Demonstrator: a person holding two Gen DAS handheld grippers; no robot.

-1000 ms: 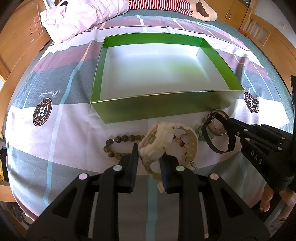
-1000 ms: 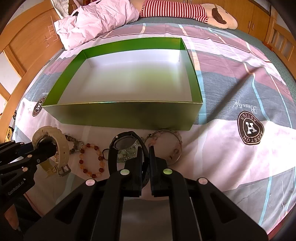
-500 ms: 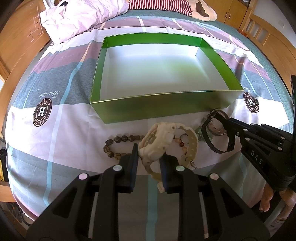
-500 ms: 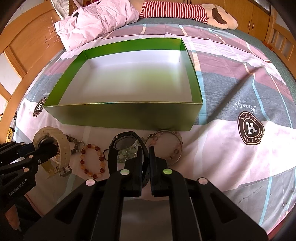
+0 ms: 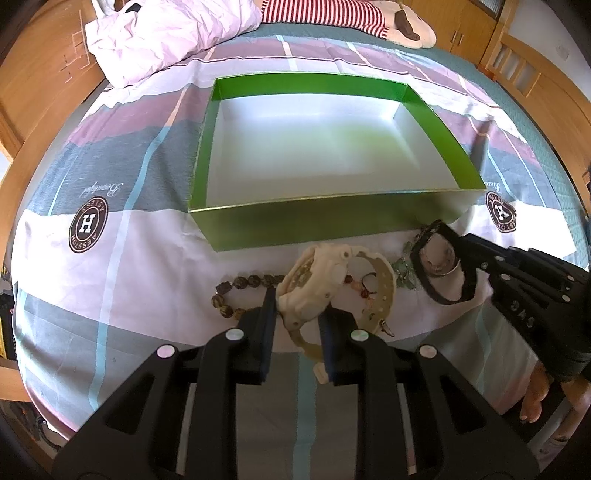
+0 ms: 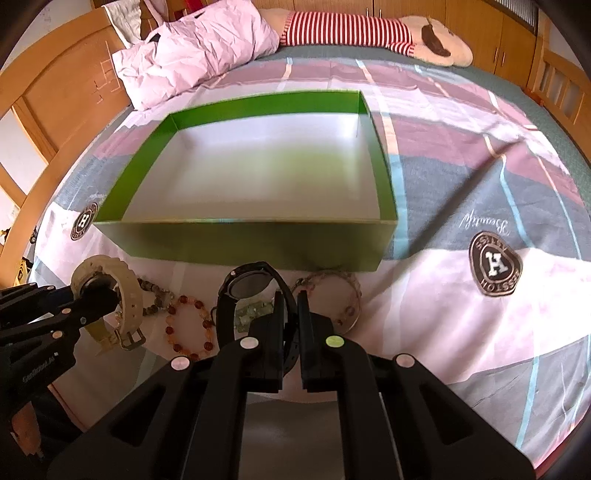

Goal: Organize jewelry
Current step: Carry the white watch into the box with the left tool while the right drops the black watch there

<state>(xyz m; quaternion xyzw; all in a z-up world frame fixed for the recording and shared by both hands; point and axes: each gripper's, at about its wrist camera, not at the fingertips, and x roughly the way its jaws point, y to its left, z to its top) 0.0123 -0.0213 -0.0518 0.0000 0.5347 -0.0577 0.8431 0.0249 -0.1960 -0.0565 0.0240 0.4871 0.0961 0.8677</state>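
While your left gripper (image 5: pixel 297 314) clamps the cream watch (image 5: pixel 314 284) by its case, the fingers sit only partly closed, held apart by the bulk of the watch body — its strap loops out ahead and to the right of the tips. Your right gripper (image 6: pixel 291 317) is pinched almost fully together on the strap of the black watch (image 6: pixel 251 291), whose round face stands up just ahead of the fingertips. Both watches hang just in front of the near wall of the green box (image 5: pixel 314 225), which lies open on the bed (image 5: pixel 122 258) with a white interior.

Between your two grippers — on the bedspread below them — lies the rest of the jewelry: a dark bead bracelet (image 5: pixel 240 286) to the left of the cream watch, an amber bead bracelet (image 6: pixel 188 326) in the middle, a small cluster of pale green stones (image 6: pixel 251 310) just beside the black watch, and a thin pinkish bangle (image 6: pixel 338 295) to its right, close to the box's front wall. Whether either watch touches the bedspread, you cannot tell from these views. A pink pillow (image 6: pixel 195 48) and a striped plush toy (image 6: pixel 369 31) rest at the far end of the bed.
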